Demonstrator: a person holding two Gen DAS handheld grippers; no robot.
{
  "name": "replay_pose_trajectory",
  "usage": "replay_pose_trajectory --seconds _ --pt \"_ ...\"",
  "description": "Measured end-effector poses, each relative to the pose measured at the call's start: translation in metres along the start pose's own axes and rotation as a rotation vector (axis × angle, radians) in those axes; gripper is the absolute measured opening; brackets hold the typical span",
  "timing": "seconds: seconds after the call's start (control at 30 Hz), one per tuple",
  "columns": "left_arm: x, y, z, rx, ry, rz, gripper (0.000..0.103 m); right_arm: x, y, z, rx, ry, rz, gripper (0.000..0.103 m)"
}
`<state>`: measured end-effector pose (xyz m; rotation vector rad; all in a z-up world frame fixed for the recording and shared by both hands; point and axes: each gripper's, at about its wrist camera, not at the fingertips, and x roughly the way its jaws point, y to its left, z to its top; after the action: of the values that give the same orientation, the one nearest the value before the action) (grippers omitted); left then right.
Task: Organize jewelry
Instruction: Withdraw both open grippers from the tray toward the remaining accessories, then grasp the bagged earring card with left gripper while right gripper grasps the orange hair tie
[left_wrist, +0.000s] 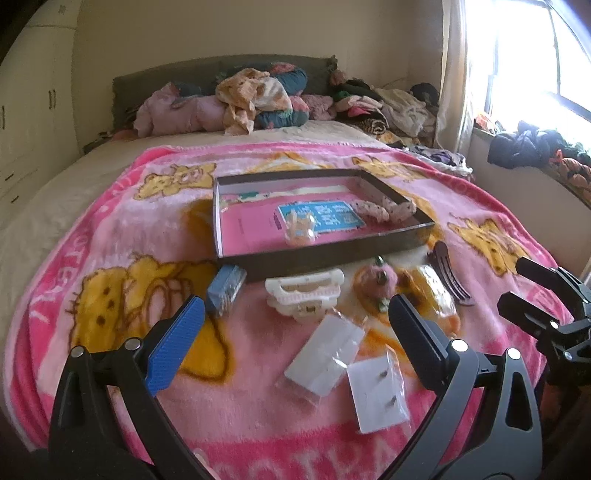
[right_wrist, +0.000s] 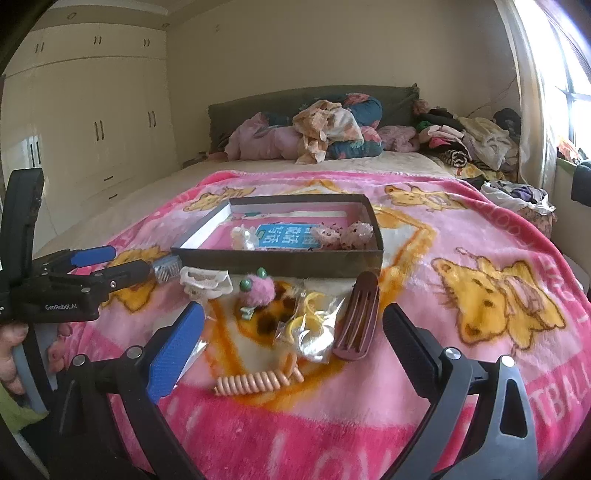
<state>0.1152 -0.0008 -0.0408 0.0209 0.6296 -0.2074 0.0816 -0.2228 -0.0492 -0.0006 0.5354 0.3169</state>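
Note:
A shallow dark box (left_wrist: 325, 260) (right_wrist: 280, 263) lies on the pink blanket and holds a small clear clip (left_wrist: 301, 230) and pink scrunchies (left_wrist: 384, 209). In front of it lie a white claw clip (left_wrist: 304, 291) (right_wrist: 205, 282), a pink pom-pom clip (left_wrist: 378, 278) (right_wrist: 258, 290), a bagged yellow item (right_wrist: 314, 321), a mauve comb clip (right_wrist: 358, 317), a blue-grey clip (left_wrist: 225, 290), two earring cards (left_wrist: 327, 356) and a peach coil tie (right_wrist: 258, 380). My left gripper (left_wrist: 295, 332) is open above the cards. My right gripper (right_wrist: 295, 332) is open above the coil tie.
The bed's far end carries piled pillows and clothes (left_wrist: 251, 99). White wardrobes (right_wrist: 92, 122) stand on the left, a bright window (left_wrist: 535, 62) on the right. The right gripper shows at the left wrist view's right edge (left_wrist: 543, 302).

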Motion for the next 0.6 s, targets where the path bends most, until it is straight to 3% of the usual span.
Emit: replay_pose_trajectory --seconds 0.27,0.43,0.6 --pt "-0.001 -0.007 -0.019 0.005 0.057 -0.044 0.091 0.008 -0.001 -0.013 0.005 0.054 0.006 0.094" --pt "-0.001 -0.02 -0.033 0.026 0.095 -0.083 0.091 0.021 -0.005 -0.021 0.017 0.106 0.018 0.079" --pt "0.0 -0.028 -0.042 0.024 0.133 -0.133 0.091 0.036 -0.007 -0.027 0.038 0.17 0.05 0.057"
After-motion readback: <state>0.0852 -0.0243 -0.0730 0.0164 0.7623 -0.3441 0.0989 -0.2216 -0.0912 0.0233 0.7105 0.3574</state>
